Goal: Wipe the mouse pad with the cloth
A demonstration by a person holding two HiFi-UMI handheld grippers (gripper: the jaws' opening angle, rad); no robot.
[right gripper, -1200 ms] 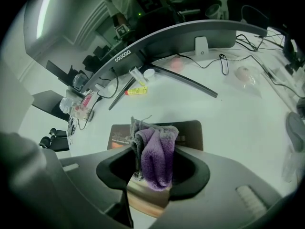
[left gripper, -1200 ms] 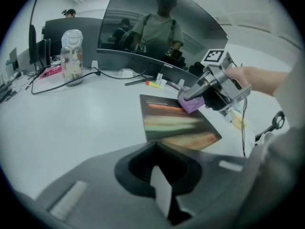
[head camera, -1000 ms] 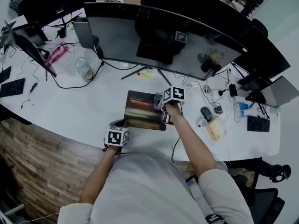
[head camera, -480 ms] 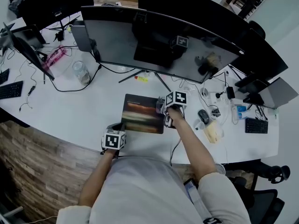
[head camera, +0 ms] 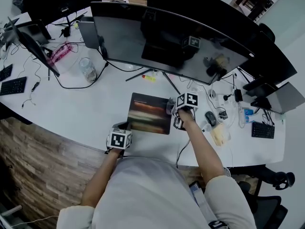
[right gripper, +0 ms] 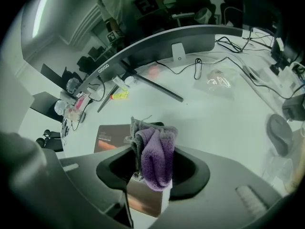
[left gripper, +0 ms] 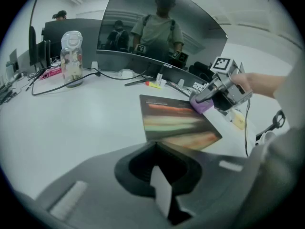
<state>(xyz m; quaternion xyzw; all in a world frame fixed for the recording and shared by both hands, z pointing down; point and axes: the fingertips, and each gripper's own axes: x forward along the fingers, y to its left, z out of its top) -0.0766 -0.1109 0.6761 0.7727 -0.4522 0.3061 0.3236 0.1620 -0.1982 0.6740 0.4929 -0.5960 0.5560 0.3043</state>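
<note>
The dark mouse pad (head camera: 148, 112) with orange streaks lies flat on the white desk in front of the curved monitor. My right gripper (head camera: 177, 119) stands at the pad's right edge, shut on a folded purple and grey cloth (right gripper: 155, 157) that hangs from its jaws onto the pad (right gripper: 110, 138). The left gripper view shows that cloth (left gripper: 202, 104) touching the pad's far right corner (left gripper: 178, 120). My left gripper (head camera: 122, 127) sits at the pad's near left corner. Its jaws look shut on that corner, which runs in between them (left gripper: 155, 148).
A big curved monitor (head camera: 167, 35) on a stand spans the back. A clear jar (head camera: 87, 69) and cables lie at the left, a mouse (head camera: 210, 117), a yellow item (head camera: 219, 134) and more cables at the right. The desk's front edge runs just behind my left gripper.
My right gripper has slid the cloth rightwards over the pad to its right edge. The left gripper has stayed at the near left corner.
</note>
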